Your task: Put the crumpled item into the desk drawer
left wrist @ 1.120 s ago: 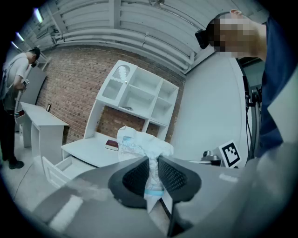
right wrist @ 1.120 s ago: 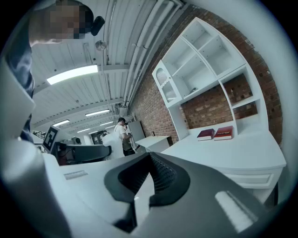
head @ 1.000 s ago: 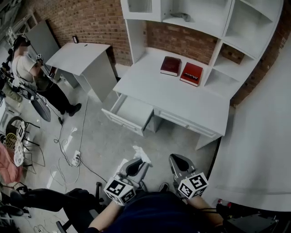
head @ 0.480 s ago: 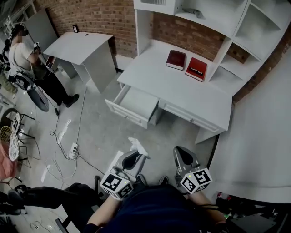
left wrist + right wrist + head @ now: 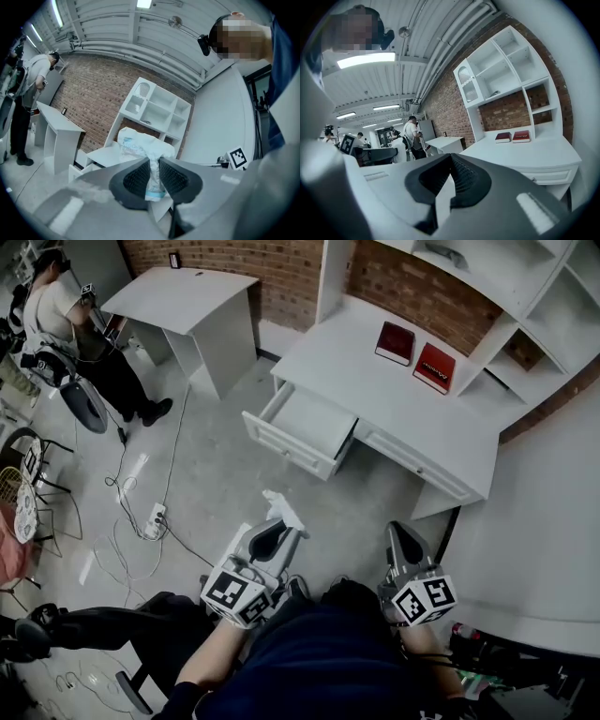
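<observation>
A crumpled white item with pale blue print [image 5: 282,511] sticks up from my left gripper [image 5: 275,533], which is shut on it low in front of my body. In the left gripper view the crumpled item [image 5: 140,145] is pinched between the dark pads [image 5: 138,178]. The white desk [image 5: 394,395] stands ahead, its left drawer [image 5: 309,427] pulled open with a bare white inside. My right gripper [image 5: 404,542] is beside the left one with its jaws shut on nothing. In the right gripper view the desk [image 5: 529,150] lies beyond the right gripper [image 5: 451,159].
Two red books [image 5: 417,354] lie on the desk under the white shelf unit [image 5: 525,287]. A second white table [image 5: 183,296] and a person [image 5: 61,320] are at the far left. Cables and a power strip [image 5: 155,519] lie on the grey floor.
The desk and open drawer have slid right and up in the head view. My left gripper keeps its hold on the crumpled item; both grippers stay low in front of me.
</observation>
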`<act>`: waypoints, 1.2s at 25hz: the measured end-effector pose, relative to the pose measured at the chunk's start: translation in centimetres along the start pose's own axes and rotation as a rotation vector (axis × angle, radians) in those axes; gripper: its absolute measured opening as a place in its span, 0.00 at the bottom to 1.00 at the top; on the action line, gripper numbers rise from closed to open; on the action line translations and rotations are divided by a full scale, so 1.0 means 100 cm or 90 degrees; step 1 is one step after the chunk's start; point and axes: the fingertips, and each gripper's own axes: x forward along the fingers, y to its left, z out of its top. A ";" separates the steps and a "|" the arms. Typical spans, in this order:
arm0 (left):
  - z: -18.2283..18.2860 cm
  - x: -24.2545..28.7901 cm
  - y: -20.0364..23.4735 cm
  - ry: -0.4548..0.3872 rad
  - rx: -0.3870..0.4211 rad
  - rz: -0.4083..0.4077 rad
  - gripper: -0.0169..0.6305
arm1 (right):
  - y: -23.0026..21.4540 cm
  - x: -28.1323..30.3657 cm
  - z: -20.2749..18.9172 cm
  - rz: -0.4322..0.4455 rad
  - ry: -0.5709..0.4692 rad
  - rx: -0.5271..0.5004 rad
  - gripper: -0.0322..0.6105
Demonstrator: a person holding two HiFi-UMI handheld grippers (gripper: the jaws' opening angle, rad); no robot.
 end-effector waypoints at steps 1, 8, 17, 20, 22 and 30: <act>0.002 -0.004 0.007 -0.001 -0.002 0.008 0.13 | 0.003 0.004 -0.001 0.003 0.001 0.003 0.05; 0.006 -0.003 0.041 0.016 -0.001 0.044 0.13 | 0.003 0.035 -0.016 0.016 0.020 0.033 0.05; 0.014 0.034 0.088 0.039 0.010 0.092 0.13 | -0.009 0.123 -0.017 0.081 0.042 0.059 0.05; 0.022 0.055 0.103 0.048 0.015 0.103 0.13 | -0.016 0.155 -0.009 0.102 0.043 0.062 0.05; 0.027 0.070 0.110 0.053 0.016 0.109 0.13 | -0.024 0.173 -0.007 0.111 0.048 0.076 0.05; 0.035 0.114 0.130 0.081 0.031 0.125 0.13 | -0.049 0.221 0.005 0.141 0.045 0.102 0.05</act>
